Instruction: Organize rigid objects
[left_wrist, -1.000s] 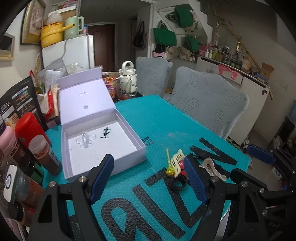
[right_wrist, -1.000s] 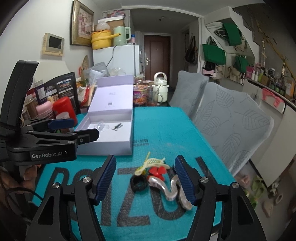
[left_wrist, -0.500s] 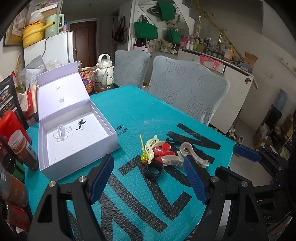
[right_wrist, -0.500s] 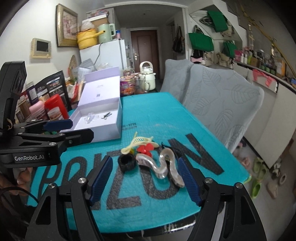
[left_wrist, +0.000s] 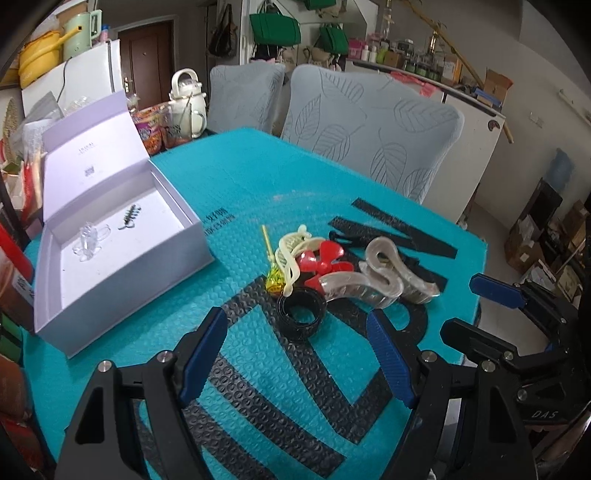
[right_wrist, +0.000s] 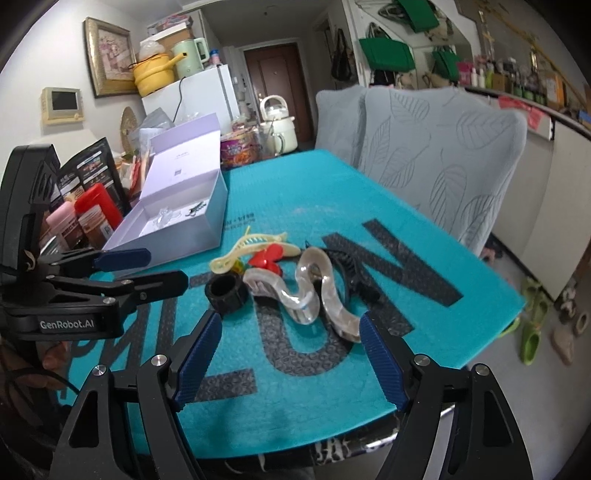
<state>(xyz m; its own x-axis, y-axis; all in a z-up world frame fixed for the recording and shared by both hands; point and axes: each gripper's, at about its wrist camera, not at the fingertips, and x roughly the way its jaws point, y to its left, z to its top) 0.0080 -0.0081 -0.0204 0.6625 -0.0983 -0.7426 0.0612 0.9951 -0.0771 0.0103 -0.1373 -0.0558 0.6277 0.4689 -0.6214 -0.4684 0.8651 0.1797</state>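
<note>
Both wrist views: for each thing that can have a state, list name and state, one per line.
White box: lid open, two small clips inside.
Left gripper: open, empty.
Right gripper: open, empty, jaws just widened.
Wavy clear clip: on mat, ungripped.
Black ring: lying flat, ungripped.

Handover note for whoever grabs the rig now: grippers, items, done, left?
Left gripper: open, empty, above the black ring.
Right gripper: jaws just opened, empty, near the wavy clear clip.
Done: clear clip and small black clip lie in the open white box.
Left: the pile on the teal mat – ring, cream claw clip, red clip, wavy clip.
</note>
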